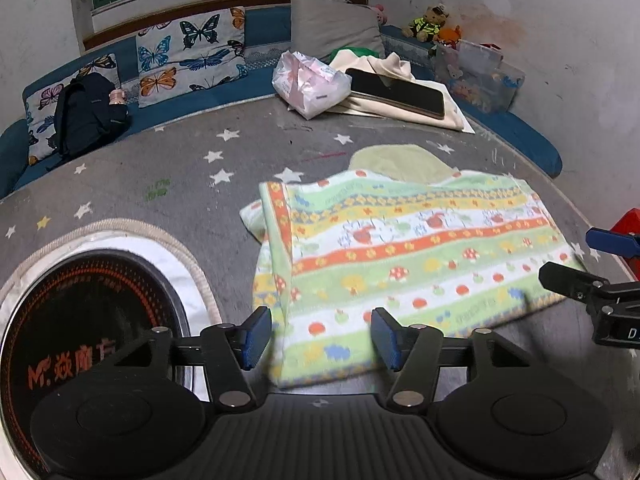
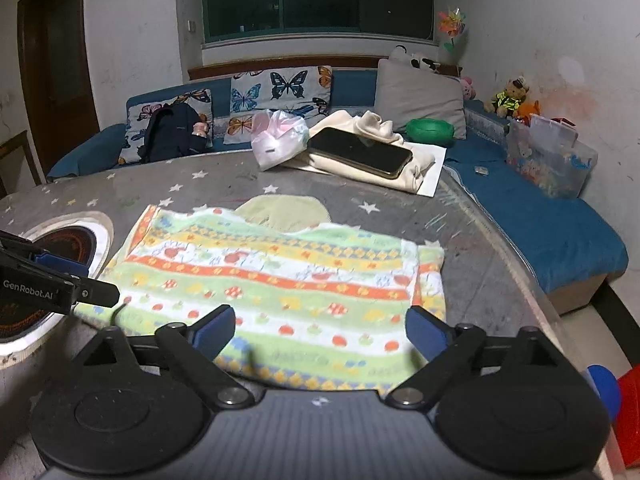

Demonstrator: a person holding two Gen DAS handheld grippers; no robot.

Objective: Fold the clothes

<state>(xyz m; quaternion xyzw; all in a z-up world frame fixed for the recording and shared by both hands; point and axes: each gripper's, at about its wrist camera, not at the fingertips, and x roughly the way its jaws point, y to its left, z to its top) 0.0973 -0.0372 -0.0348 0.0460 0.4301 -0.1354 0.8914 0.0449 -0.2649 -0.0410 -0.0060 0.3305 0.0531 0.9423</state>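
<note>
You hold the left gripper (image 1: pixel 318 336) and right gripper (image 2: pixel 320 330) with jaws wide open, gripping nothing, over the near edge of the striped cloth (image 2: pixel 280 280) lying flat on the surface (image 1: pixel 180 184), likely ready to pinch its corners.

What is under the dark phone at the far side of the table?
The phone lies on cream folded cloth, which rests on a white sheet. Whatever lies beneath the phone's footprint is covered.

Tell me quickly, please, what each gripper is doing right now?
Left gripper: open, holding nothing, over the near edge of the towel.
Right gripper: open, holding nothing, over the same towel.
</note>
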